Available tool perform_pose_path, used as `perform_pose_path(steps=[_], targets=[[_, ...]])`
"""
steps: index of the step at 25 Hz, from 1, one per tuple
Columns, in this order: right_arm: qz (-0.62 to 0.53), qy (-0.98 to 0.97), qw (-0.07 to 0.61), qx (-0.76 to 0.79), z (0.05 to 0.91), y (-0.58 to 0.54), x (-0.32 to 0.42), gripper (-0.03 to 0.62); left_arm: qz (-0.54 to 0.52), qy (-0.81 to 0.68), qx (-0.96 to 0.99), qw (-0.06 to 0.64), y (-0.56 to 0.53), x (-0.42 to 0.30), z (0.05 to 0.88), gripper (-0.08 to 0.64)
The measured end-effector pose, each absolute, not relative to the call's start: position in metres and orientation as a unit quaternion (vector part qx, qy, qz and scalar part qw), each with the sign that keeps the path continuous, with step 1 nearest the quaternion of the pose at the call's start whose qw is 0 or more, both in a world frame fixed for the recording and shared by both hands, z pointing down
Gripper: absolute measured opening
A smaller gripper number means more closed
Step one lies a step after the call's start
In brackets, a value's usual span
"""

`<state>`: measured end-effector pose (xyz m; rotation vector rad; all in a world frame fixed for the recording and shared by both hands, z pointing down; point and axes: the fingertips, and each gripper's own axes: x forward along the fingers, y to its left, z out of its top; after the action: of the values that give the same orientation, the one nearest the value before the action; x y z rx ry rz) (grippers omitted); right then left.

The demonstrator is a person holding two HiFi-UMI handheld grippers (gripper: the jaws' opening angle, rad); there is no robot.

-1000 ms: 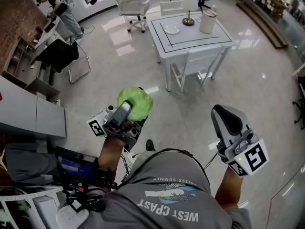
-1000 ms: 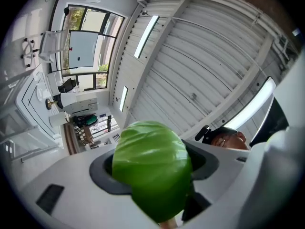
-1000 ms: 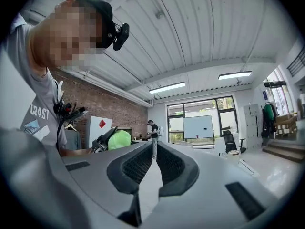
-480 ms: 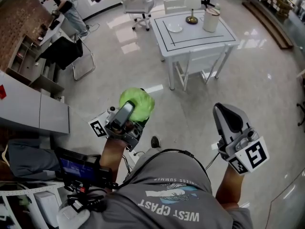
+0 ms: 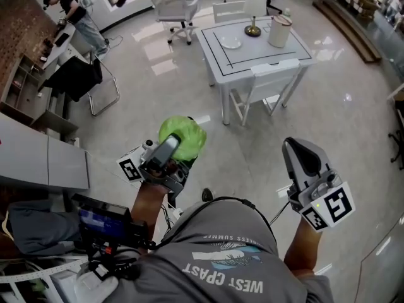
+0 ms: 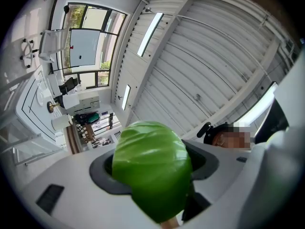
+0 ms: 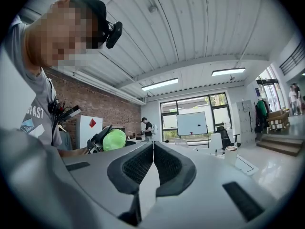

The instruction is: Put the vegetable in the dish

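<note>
Left gripper clamps the one round green leafy vegetable between wide-set jaws; the right gripper beside it has its jaws pressed together, empty. Open glossy grey floor runs ahead of both to a white square table, with one white chair at its near edge. One small white dish sits there, well beyond the vegetable, contents too small to tell.

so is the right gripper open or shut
Shut: the right gripper has its jaws pressed together, with nothing between them.
</note>
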<state>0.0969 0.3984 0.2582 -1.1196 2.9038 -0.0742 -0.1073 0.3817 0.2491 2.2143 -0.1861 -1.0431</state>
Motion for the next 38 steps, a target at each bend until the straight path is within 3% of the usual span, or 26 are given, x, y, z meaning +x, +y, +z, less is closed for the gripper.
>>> perform_pose_path(steps=[14,30,38], targets=[[-0.023,0.922,0.002,-0.385,0.263,0.359,0.06,0.008,-0.394,-0.049,0.85,0.346,0.333,-0.145,0.262,0.308],[-0.04,0.946,0.005,-0.32,0.267,0.24,0.136,0.008,-0.401,-0.114,0.849,0.324,0.245,-0.064,0.26,0.307],[-0.053,0.944,0.005,-0.326,0.276,0.237,0.145,0.008,-0.392,-0.123,0.85,0.33,0.241,-0.058,0.268,0.307]])
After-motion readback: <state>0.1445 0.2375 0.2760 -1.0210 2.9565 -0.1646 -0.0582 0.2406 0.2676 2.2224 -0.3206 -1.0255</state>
